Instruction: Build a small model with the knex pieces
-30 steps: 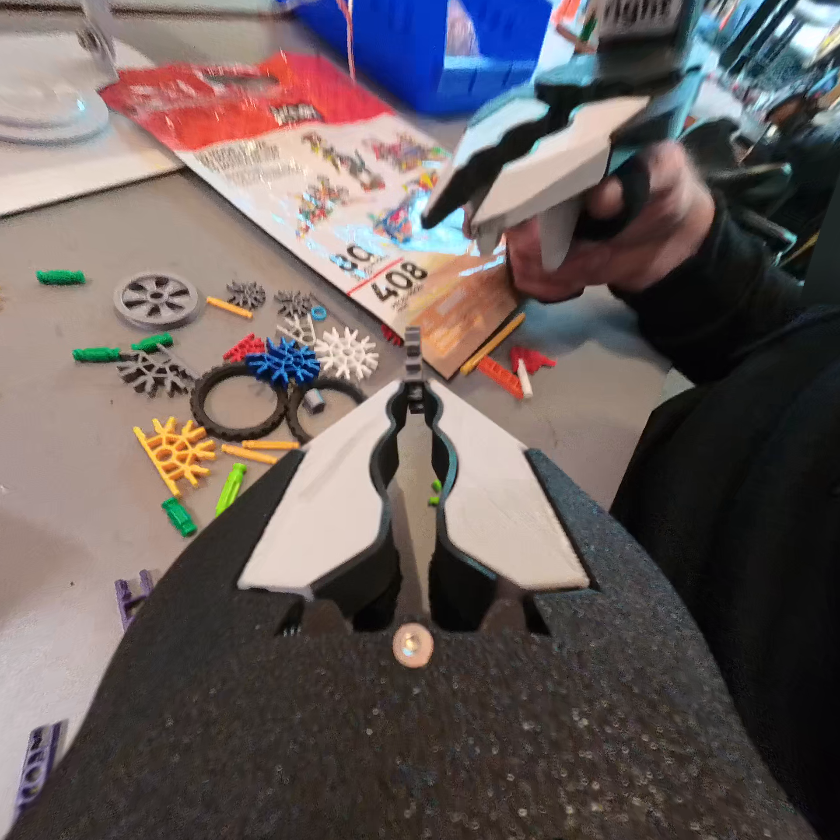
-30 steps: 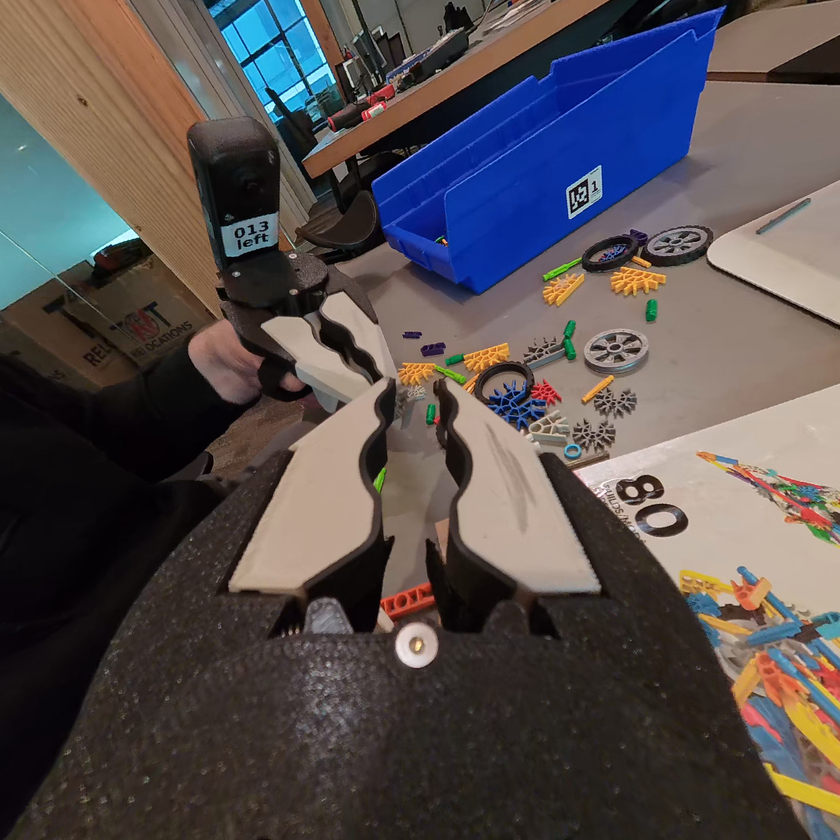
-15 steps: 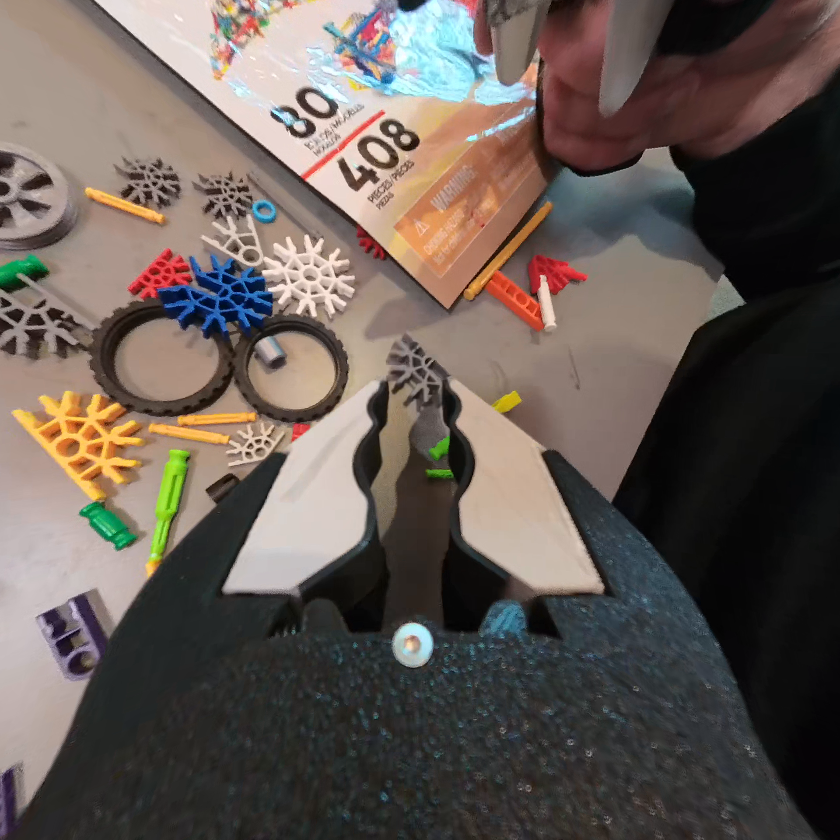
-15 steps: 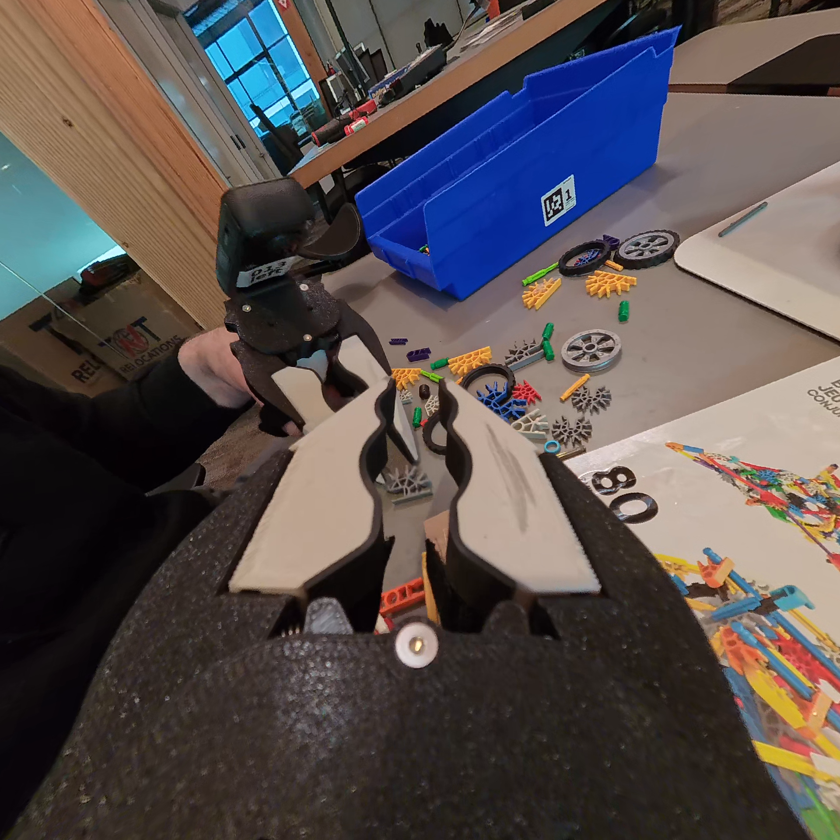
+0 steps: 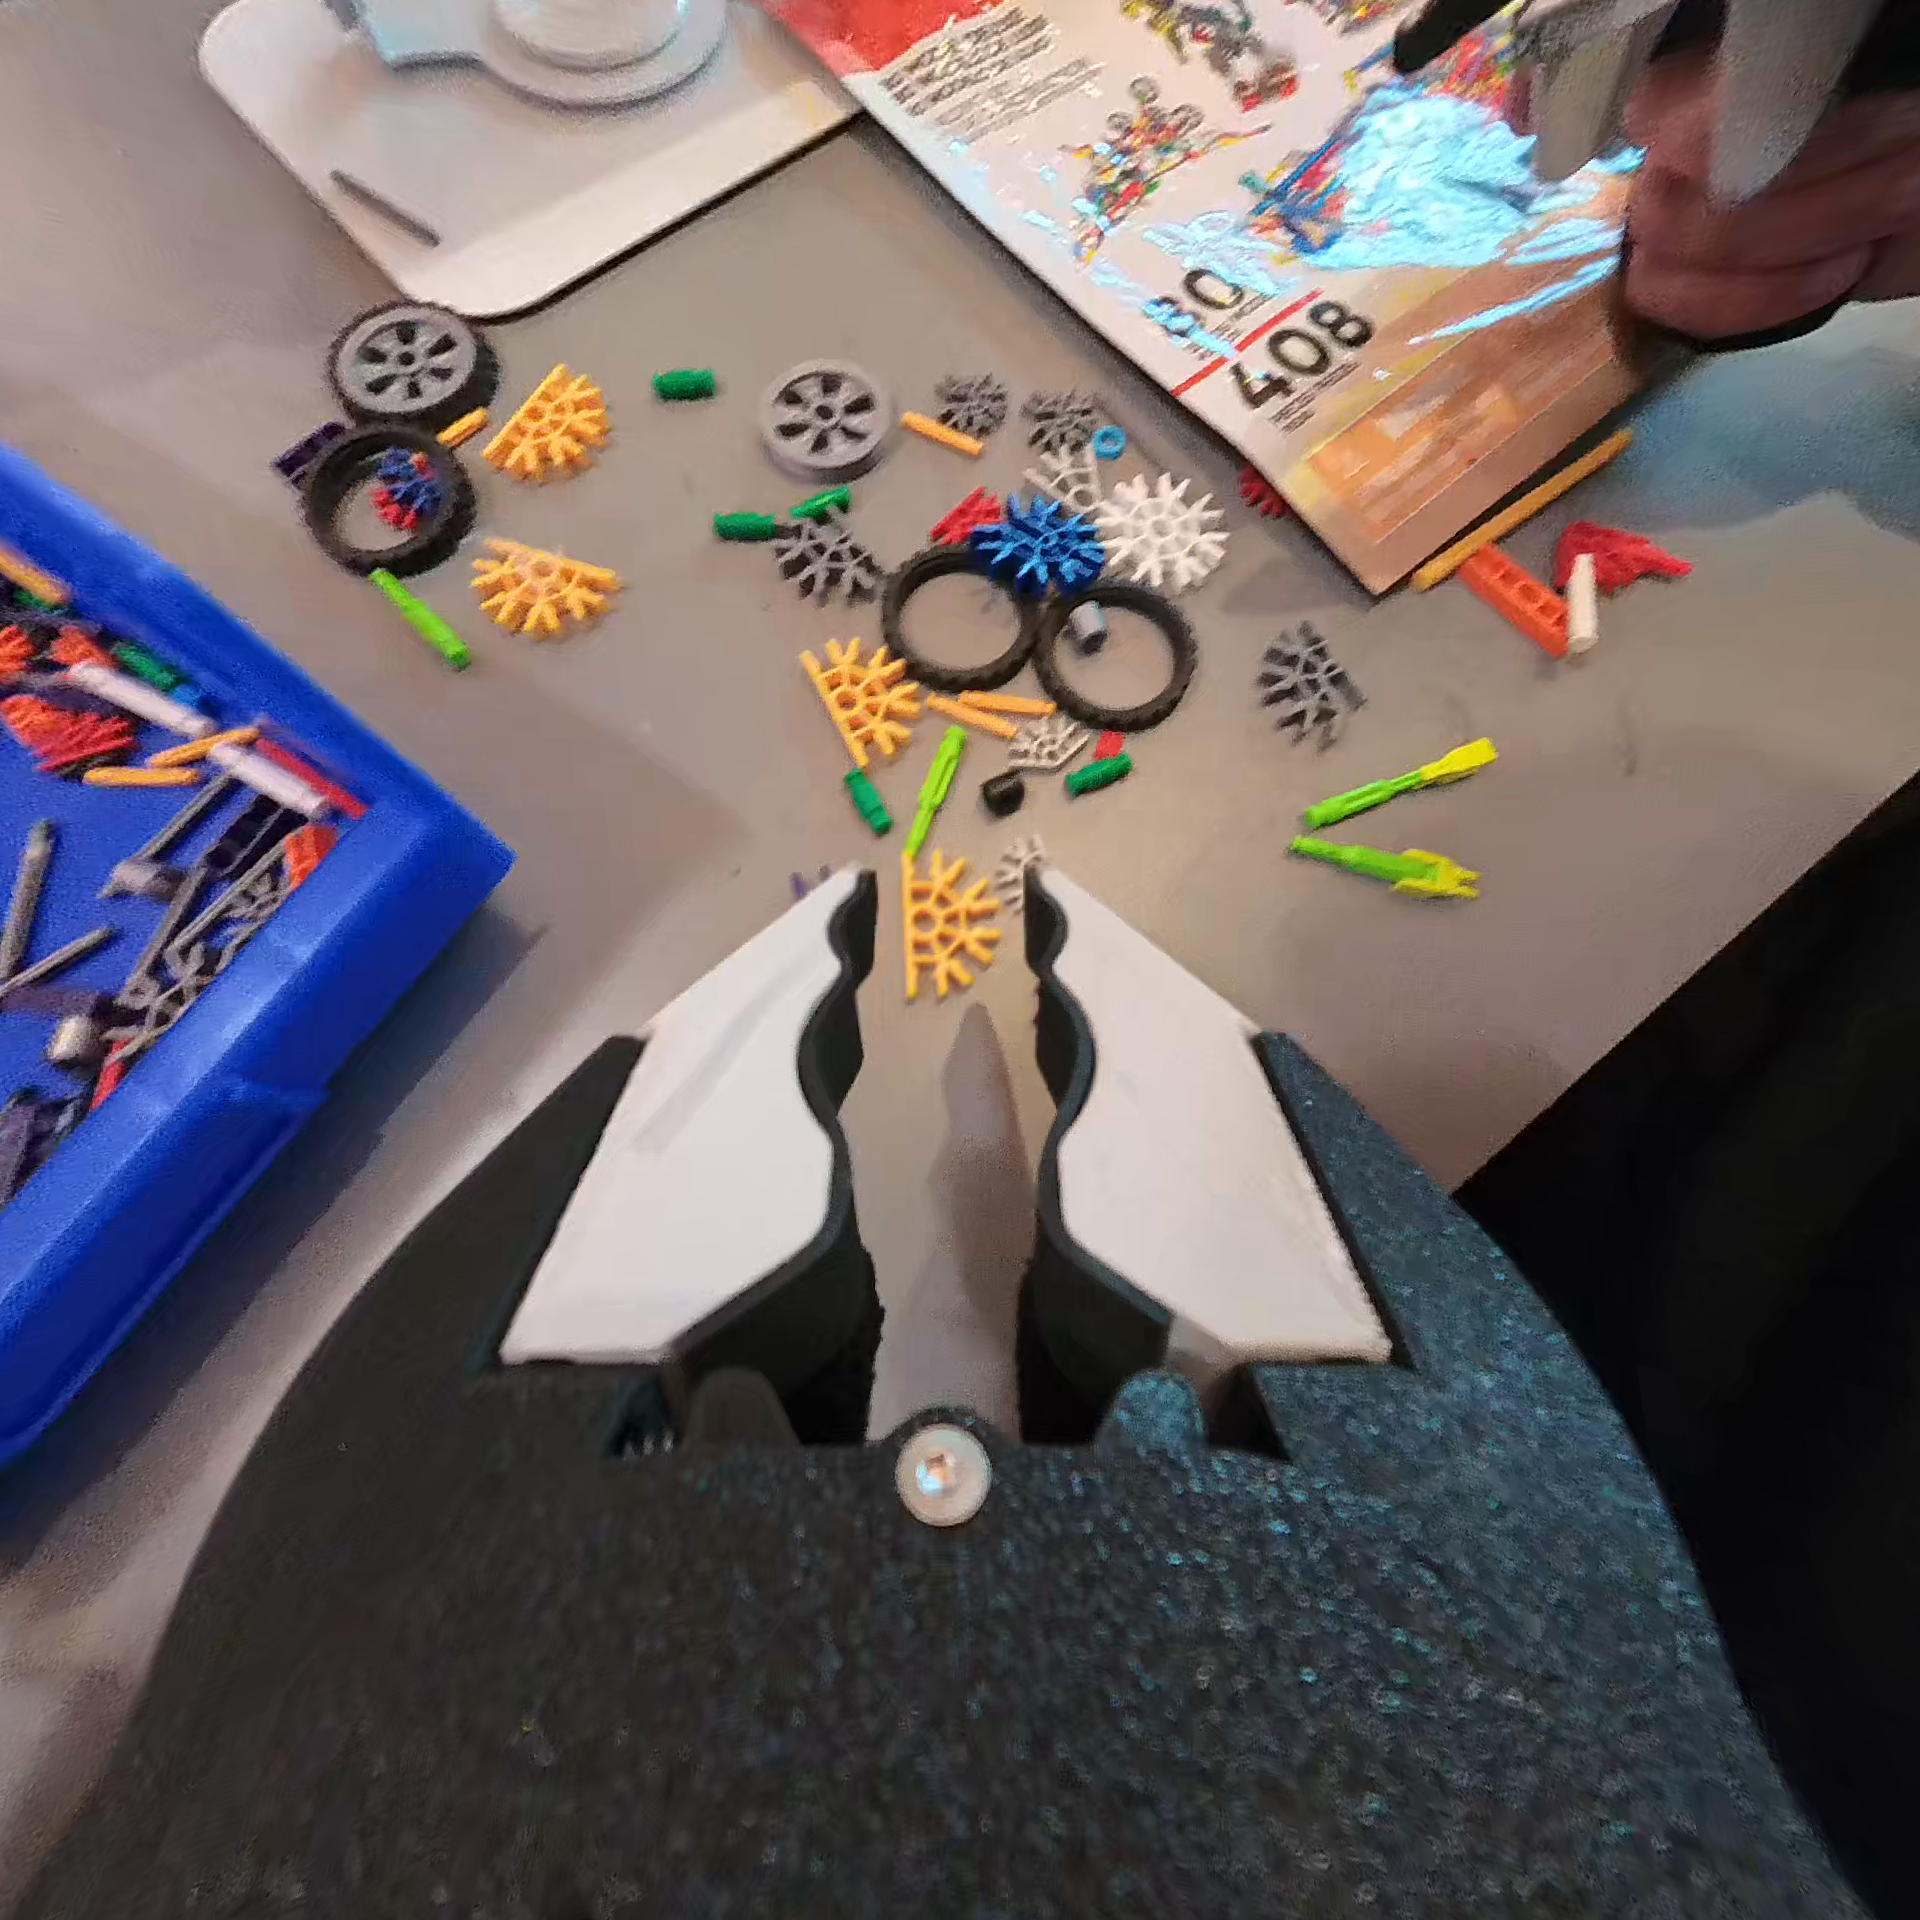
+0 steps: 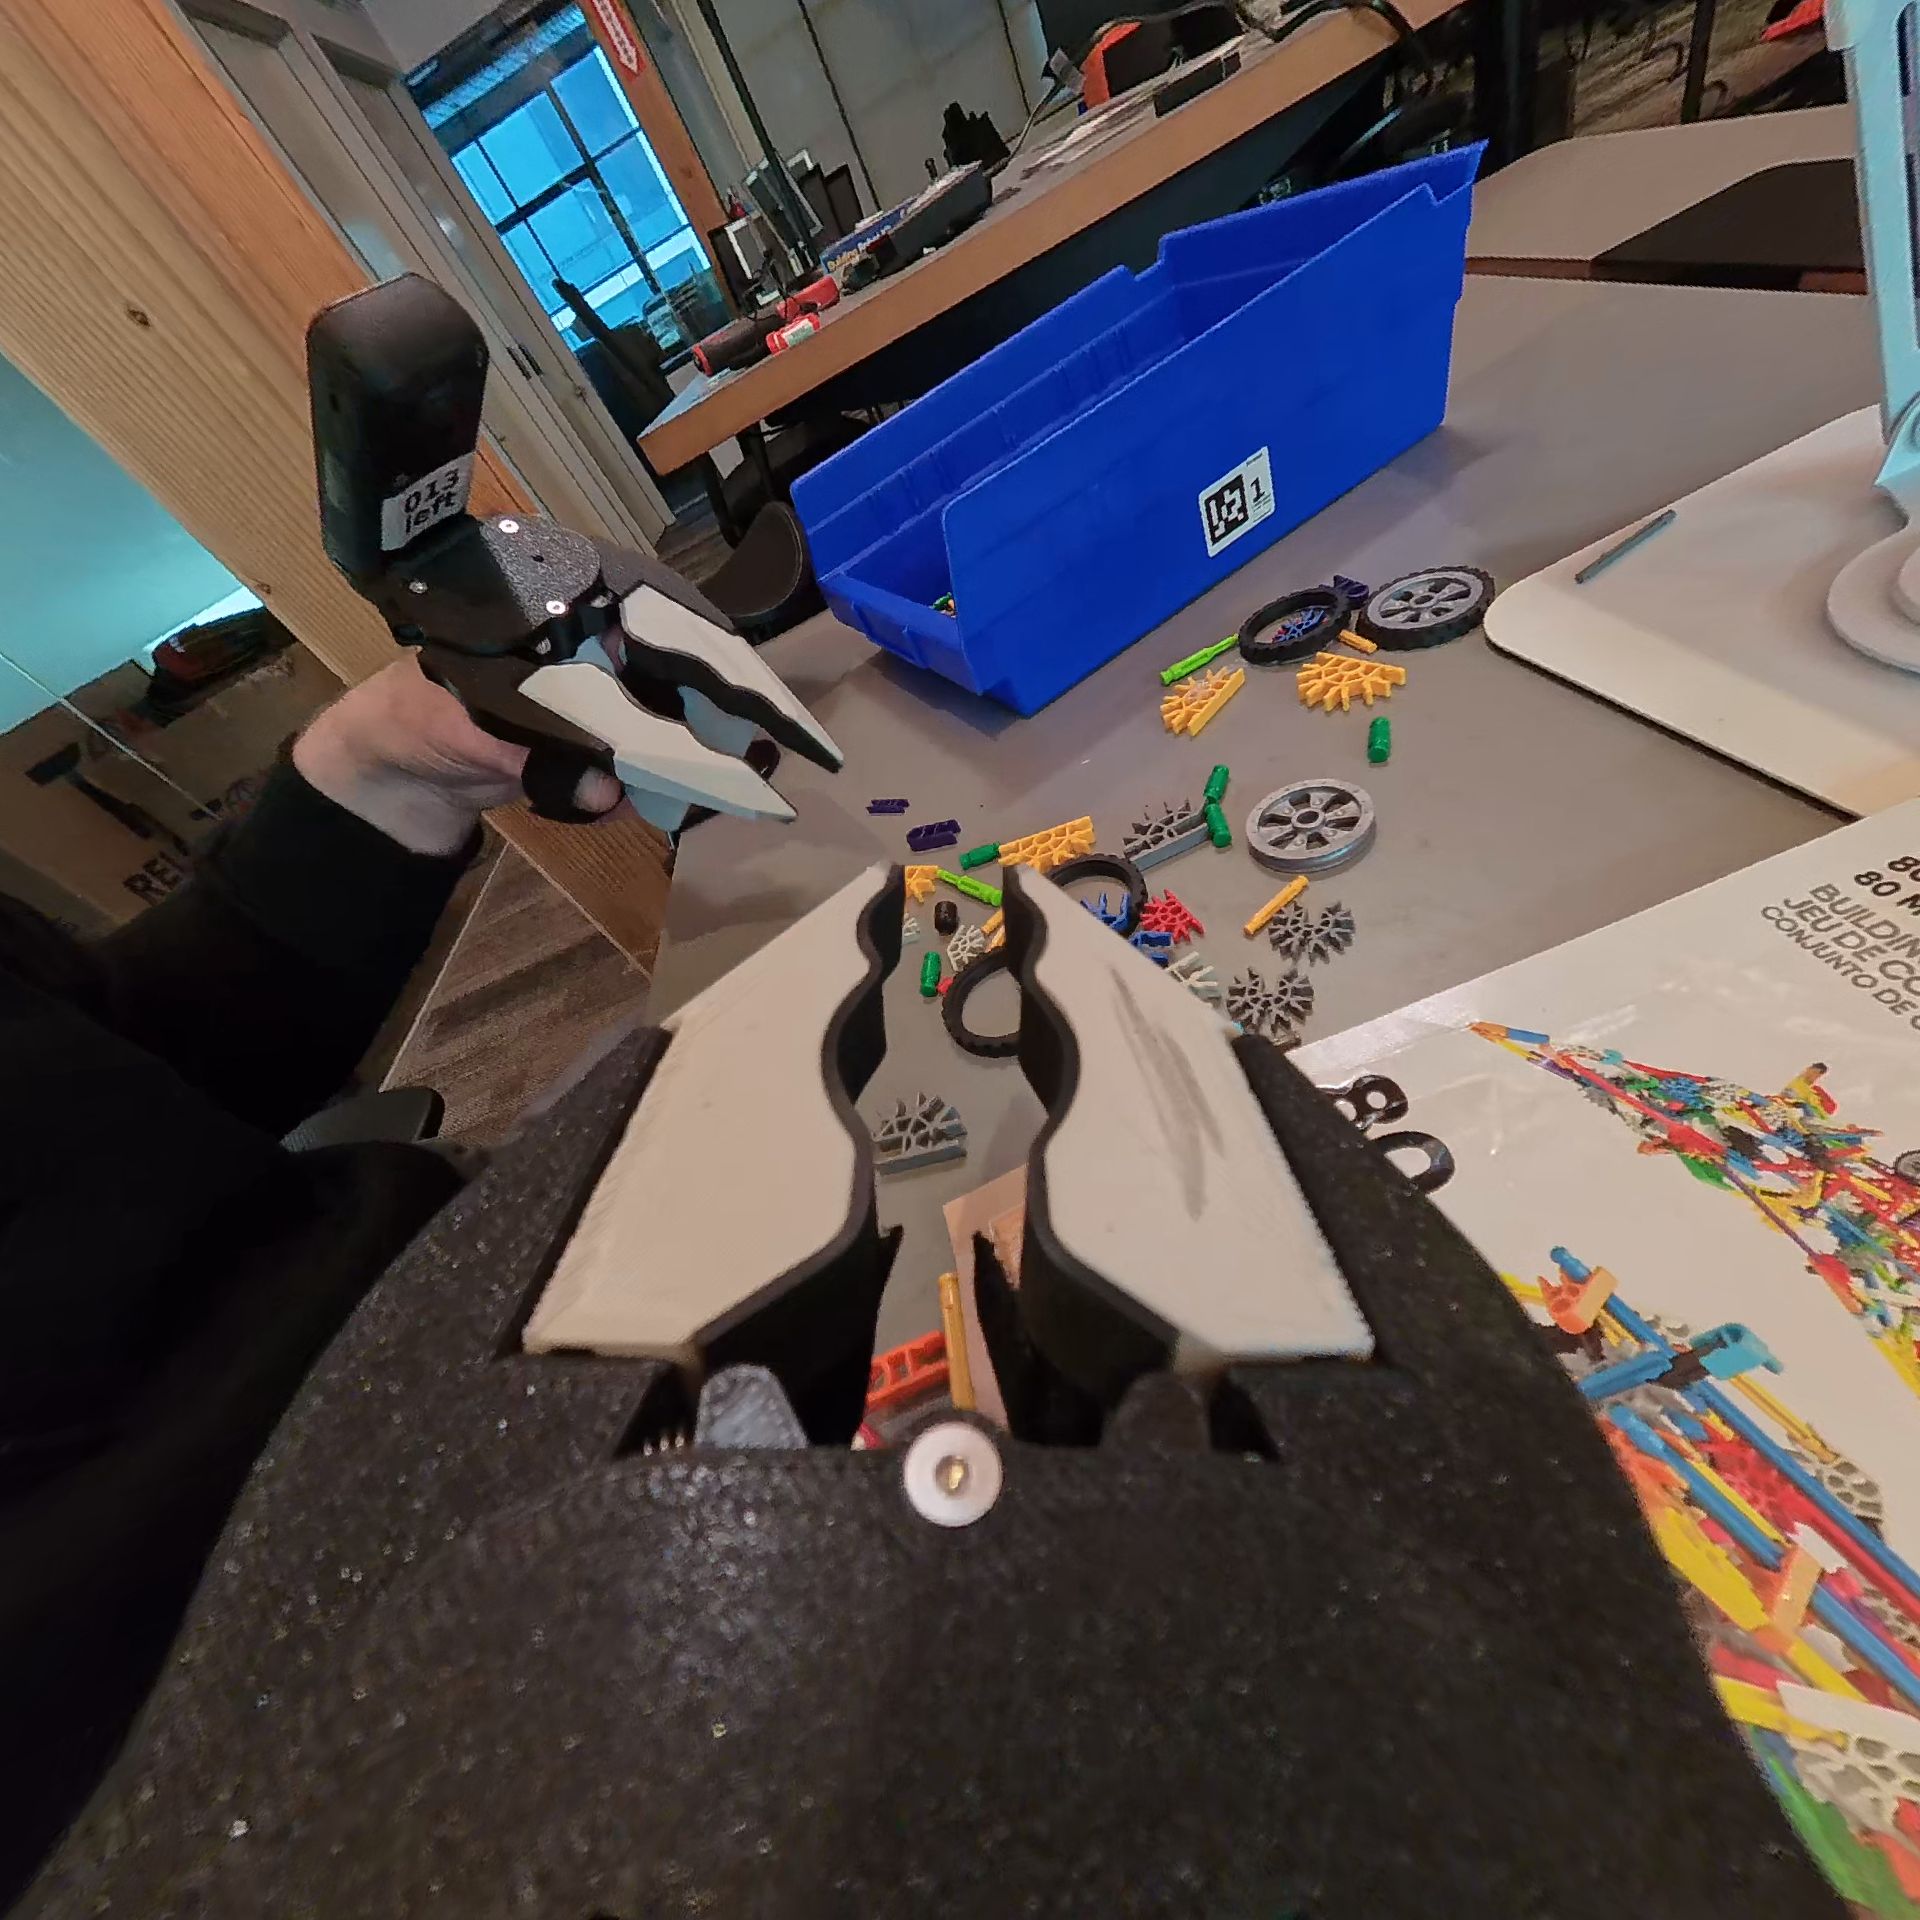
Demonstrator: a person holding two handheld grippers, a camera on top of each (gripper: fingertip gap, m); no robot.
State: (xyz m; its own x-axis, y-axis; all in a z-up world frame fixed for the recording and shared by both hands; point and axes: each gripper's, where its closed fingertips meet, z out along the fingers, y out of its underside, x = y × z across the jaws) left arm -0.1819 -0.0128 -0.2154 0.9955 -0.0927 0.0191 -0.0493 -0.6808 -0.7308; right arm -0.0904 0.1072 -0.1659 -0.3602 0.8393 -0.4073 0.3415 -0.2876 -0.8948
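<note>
The left gripper [image 5: 948, 883] hangs above the grey table [image 5: 675, 260] with its jaws parted by a moderate gap and nothing between them. Seen through that gap, a yellow fan-shaped connector [image 5: 943, 925] lies flat on the table, and whether the fingertips touch it cannot be told. Just past it at 12 o'clock lie a light green rod [image 5: 933, 774] and a short dark green piece [image 5: 865, 800]. Further at 12 o'clock two black tyre rings [image 5: 1114, 657] sit side by side, with a blue snowflake connector [image 5: 1037, 542] resting on the rim of one and a white snowflake connector [image 5: 1162, 530] beside it. At 2 o'clock a dark grey connector [image 5: 1307, 686] lies alone, with two green-and-yellow rods [image 5: 1392, 795] nearer the table edge. At 9 o'clock stands a blue bin [image 5: 260, 987] holding mixed parts. Far off at 11 o'clock is a grey spoked wheel [image 5: 407, 364]; at 1 o'clock a printed instruction sheet [image 5: 1299, 260] lies flat.

The right gripper [image 6: 948, 883] is held above the table near the sheet's corner, jaws partly open and empty. Below its fingers lie an orange piece [image 6: 909, 1371] and a grey fan connector [image 6: 920, 1127]. At 10 o'clock a hand [image 6: 405, 753] holds the left gripper in the air.
</note>
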